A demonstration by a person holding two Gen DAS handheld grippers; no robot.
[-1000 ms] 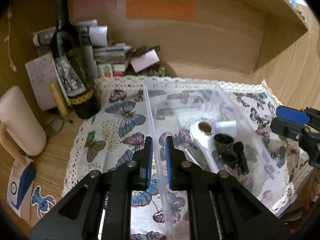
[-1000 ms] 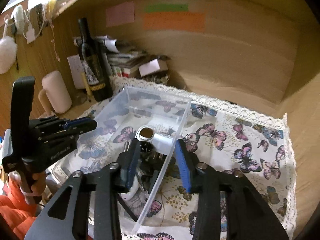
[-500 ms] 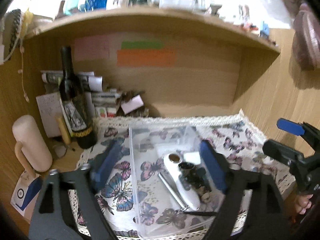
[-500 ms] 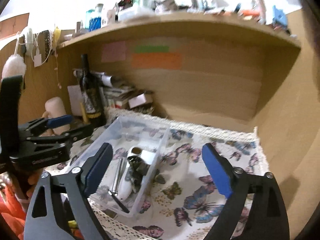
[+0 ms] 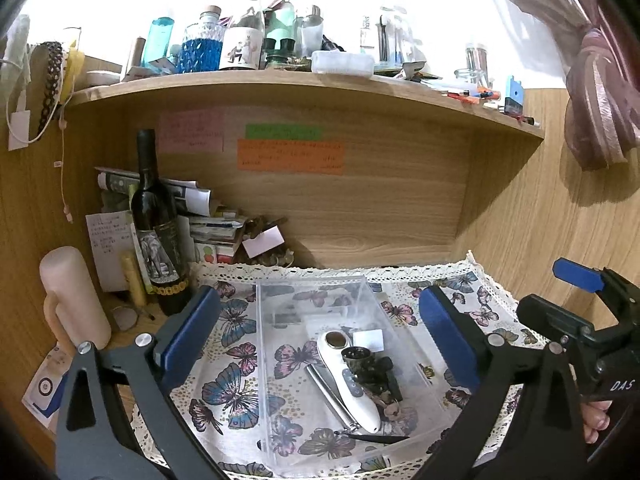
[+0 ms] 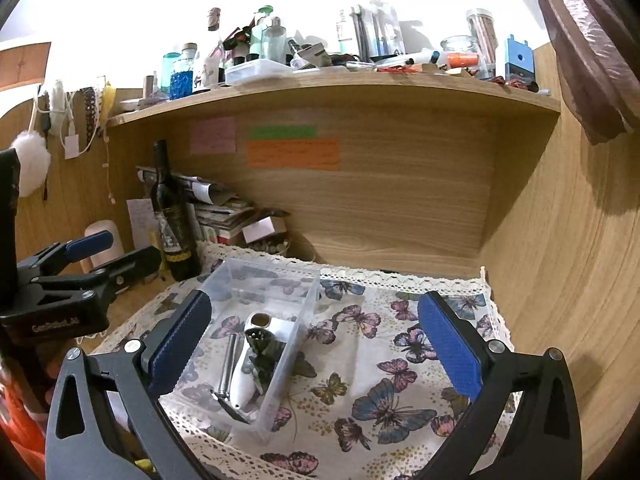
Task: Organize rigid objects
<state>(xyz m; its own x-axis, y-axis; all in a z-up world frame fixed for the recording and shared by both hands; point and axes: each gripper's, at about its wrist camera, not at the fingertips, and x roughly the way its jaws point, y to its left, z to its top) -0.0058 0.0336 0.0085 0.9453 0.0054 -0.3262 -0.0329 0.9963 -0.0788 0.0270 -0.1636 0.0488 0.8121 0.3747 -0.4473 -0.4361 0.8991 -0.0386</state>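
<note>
A clear plastic box (image 5: 320, 292) rests on the butterfly cloth (image 5: 236, 360). Inside it lie a white handheld device (image 5: 348, 380), a silver rod-like tool (image 5: 326, 390), dark small parts (image 5: 372, 366) and a small white block (image 5: 369, 340). My left gripper (image 5: 316, 304) hovers above and behind the box, its jaws opening wide with nothing between the pads. My right gripper (image 6: 316, 308) hangs back to the right of the box (image 6: 276, 276), jaws likewise opening and holding nothing. The white device (image 6: 248, 380) shows through the wall.
A dark wine bottle (image 5: 156, 232), a pink cylinder with a handle (image 5: 72, 296) and stacked papers (image 5: 208, 224) crowd the back left. A shelf (image 5: 280, 80) loaded with several bottles overhangs the alcove. A wooden wall (image 6: 560, 280) closes the right side.
Both grippers let go of the box walls, opened wide, and drew back and upward. The views tilted up, so the upper shelf came into sight.
</note>
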